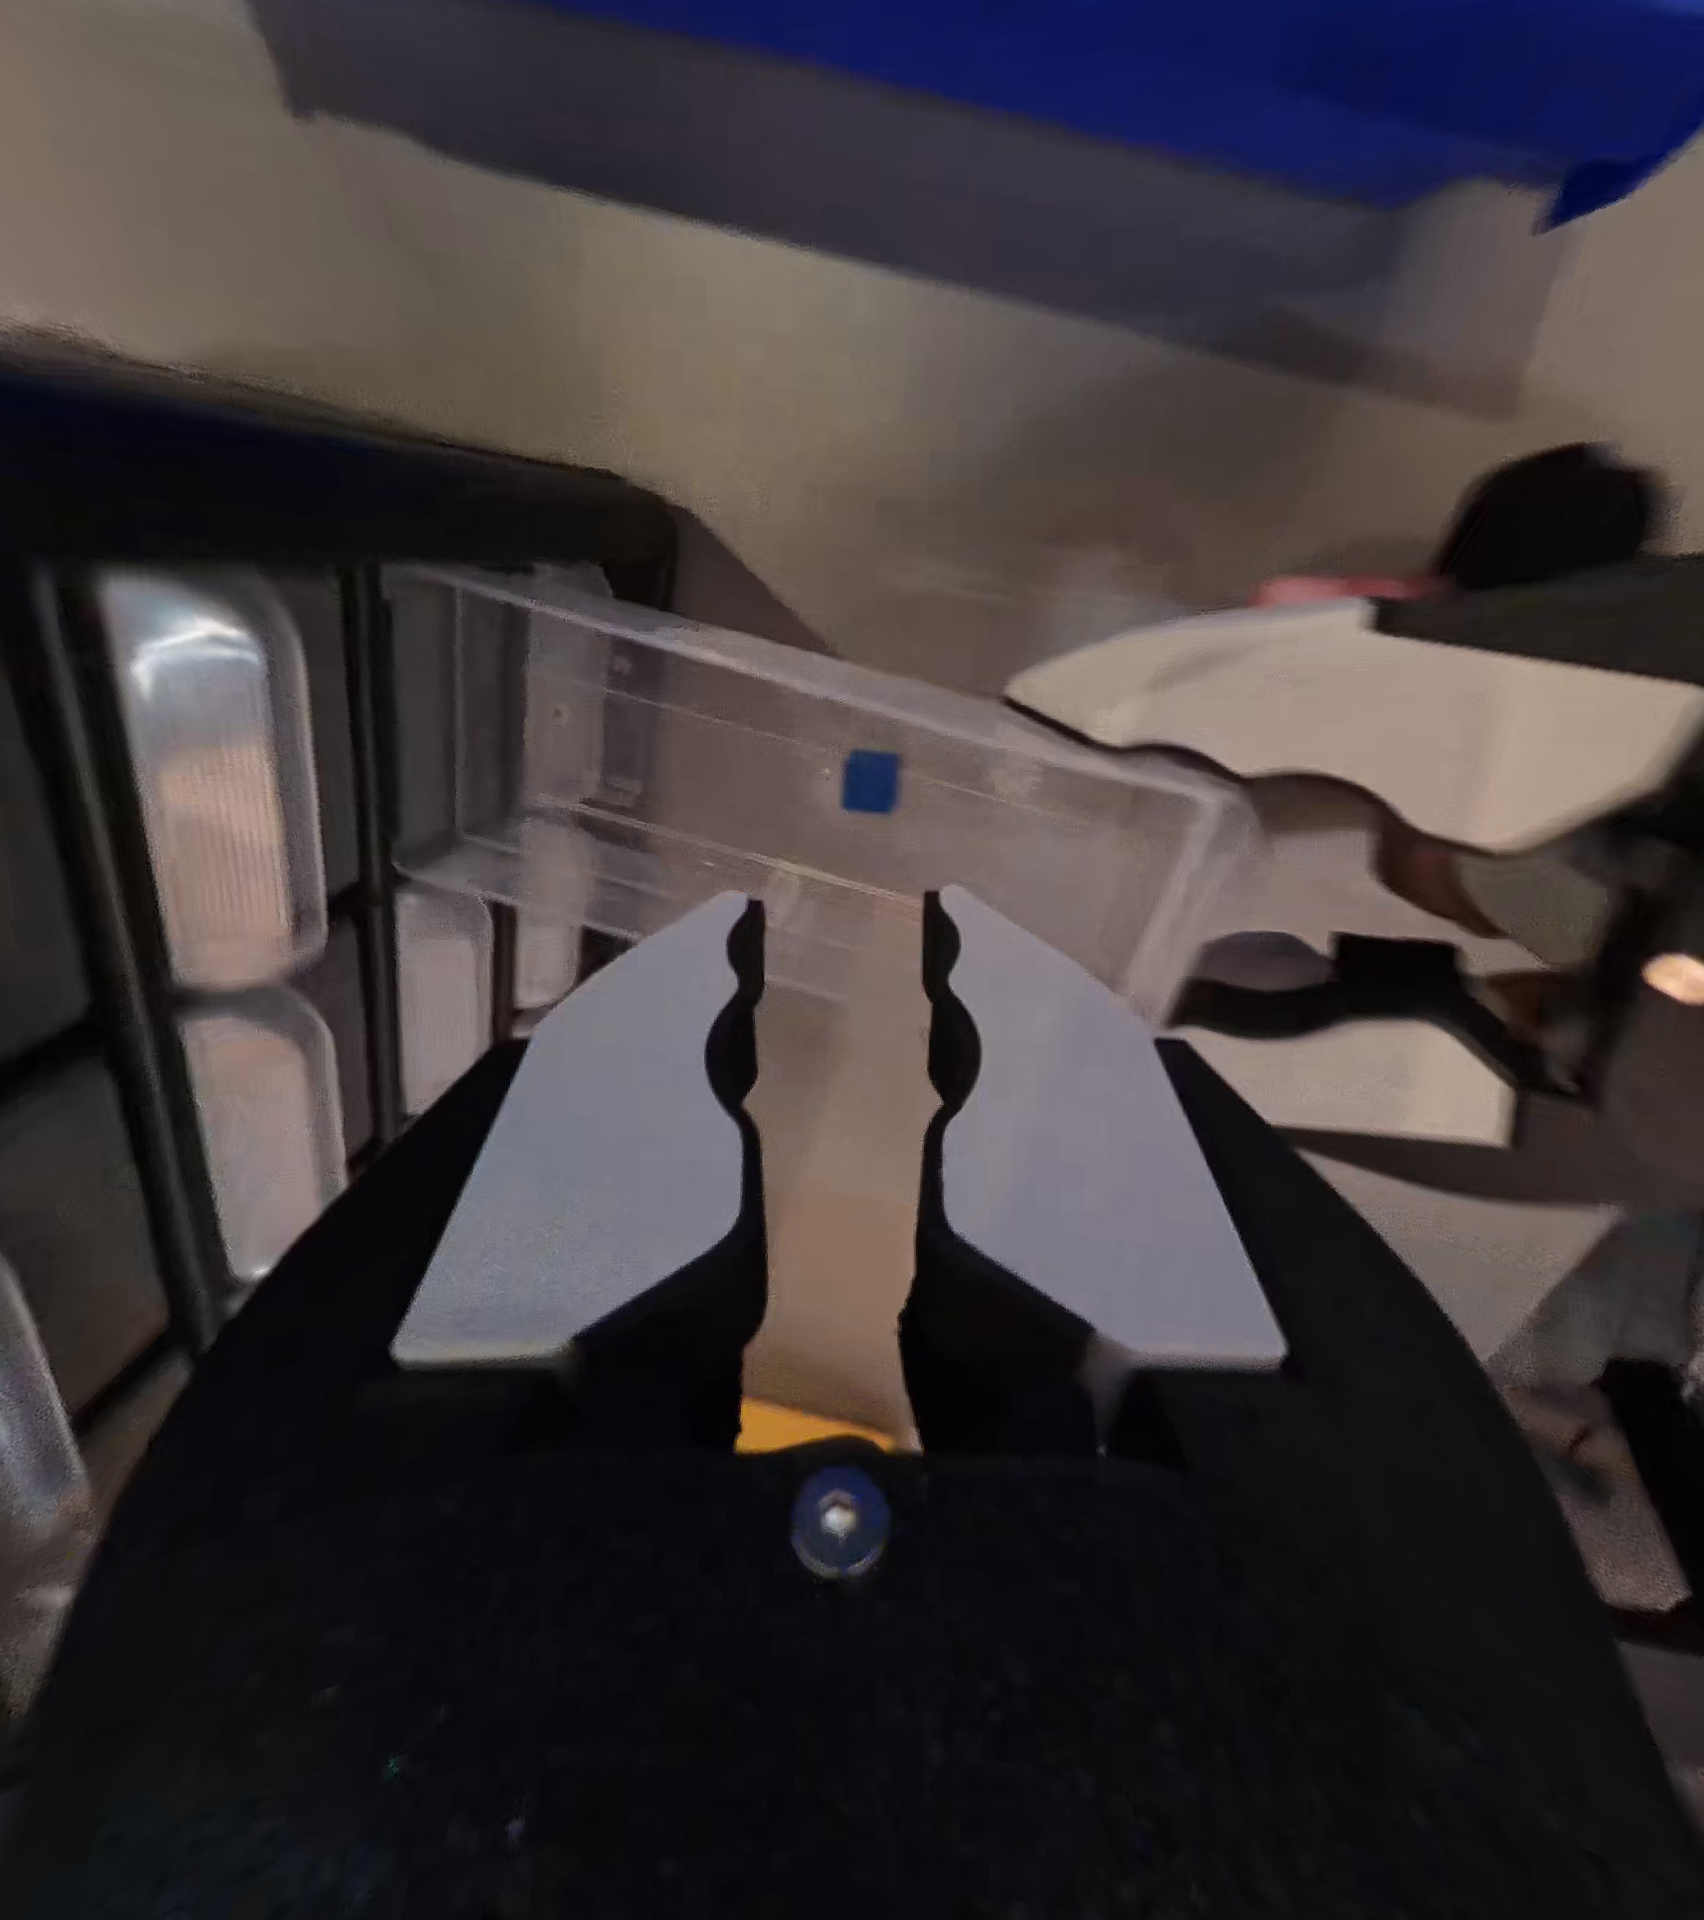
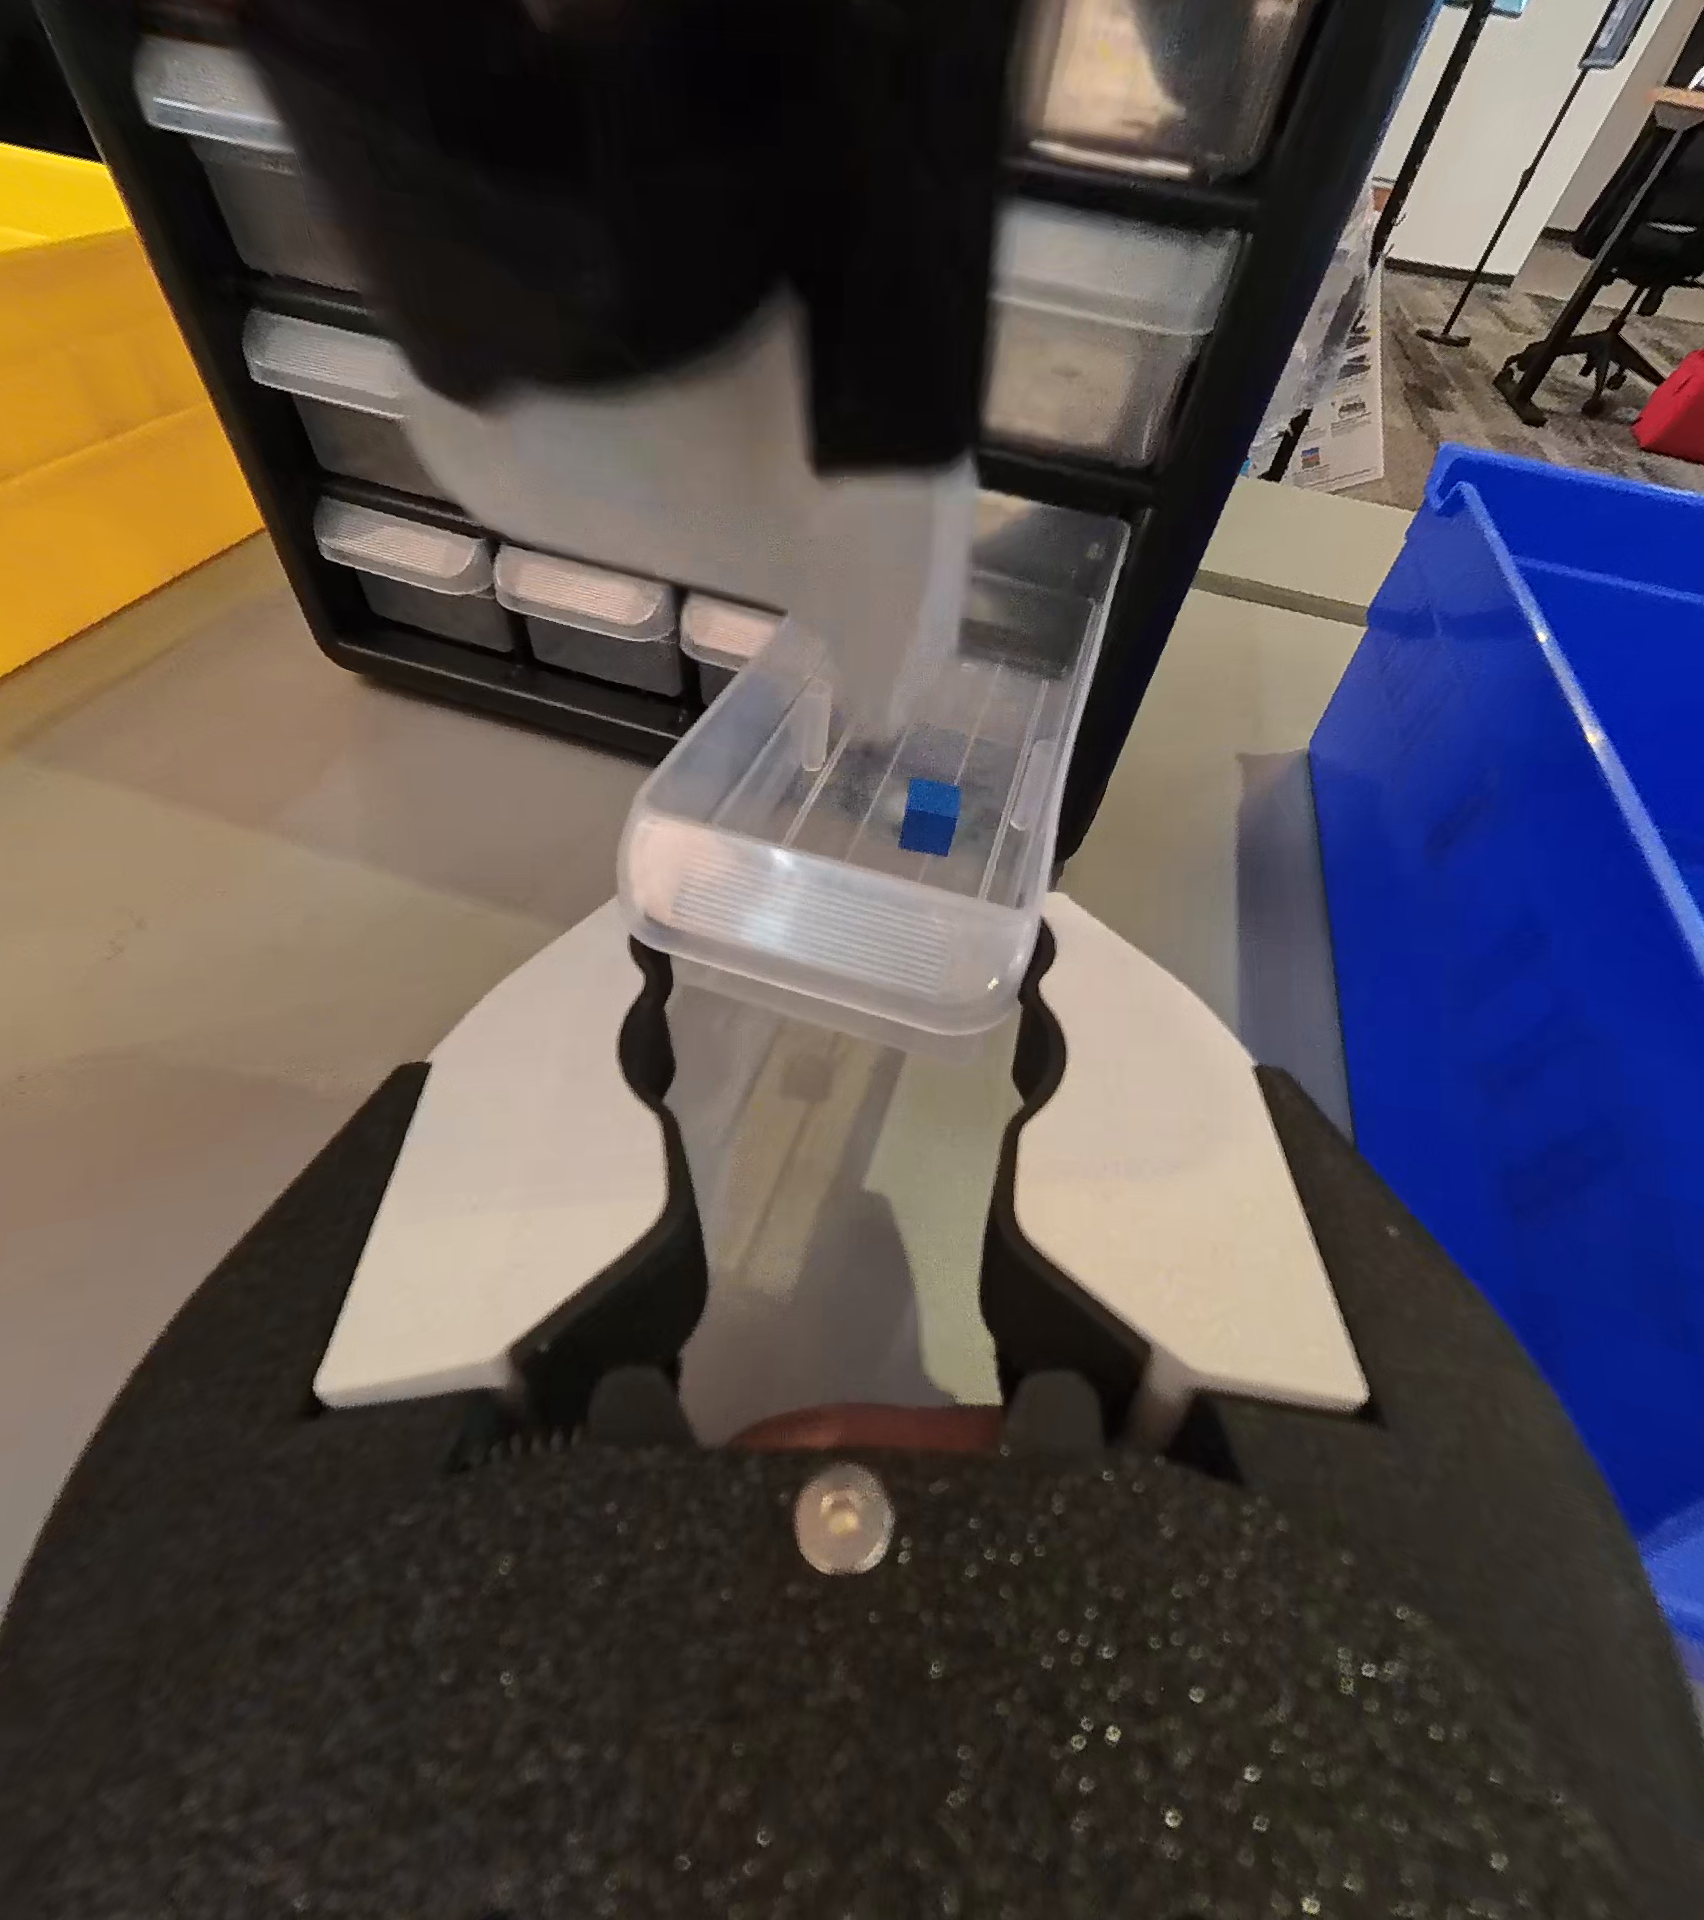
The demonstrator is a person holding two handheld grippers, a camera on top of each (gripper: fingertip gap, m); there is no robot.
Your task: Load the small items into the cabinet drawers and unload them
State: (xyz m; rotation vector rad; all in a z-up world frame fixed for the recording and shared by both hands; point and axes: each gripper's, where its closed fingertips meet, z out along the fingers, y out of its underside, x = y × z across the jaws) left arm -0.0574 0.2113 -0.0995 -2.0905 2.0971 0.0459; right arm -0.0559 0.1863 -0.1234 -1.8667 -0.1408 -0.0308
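1. Projecting from the bottom row of the black cabinet (image 2: 204, 343), a clear drawer (image 2: 827, 914) stands pulled far out over the grey worktop (image 2: 204, 935).
2. Blue cube (image 2: 931, 816): rests on the drawer floor, toward the front, touching neither side wall. From the left wrist view it shows through the clear side wall (image 1: 871, 781).
3. Right gripper (image 2: 832, 977): its fingers are spread wide, one on each side of the drawer's ribbed front lip. Whether the pads press the lip or merely flank it cannot be told.
4. Left gripper (image 1: 837, 914): fingers parted with a clear gap and nothing between them; the tips lie just beside the drawer's (image 1: 827, 790) long side. In the right wrist view this gripper appears as a blurred black and white shape above the drawer's rear half.
5. Remaining drawers (image 2: 583, 613) in the cabinet sit closed.
6. Blue bin (image 2: 1554, 935): on the worktop to the right of the drawer.
7. Yellow bin (image 2: 27, 436): left of the cabinet.
8. Left wrist view is strongly motion-blurred; fine detail there cannot be read.
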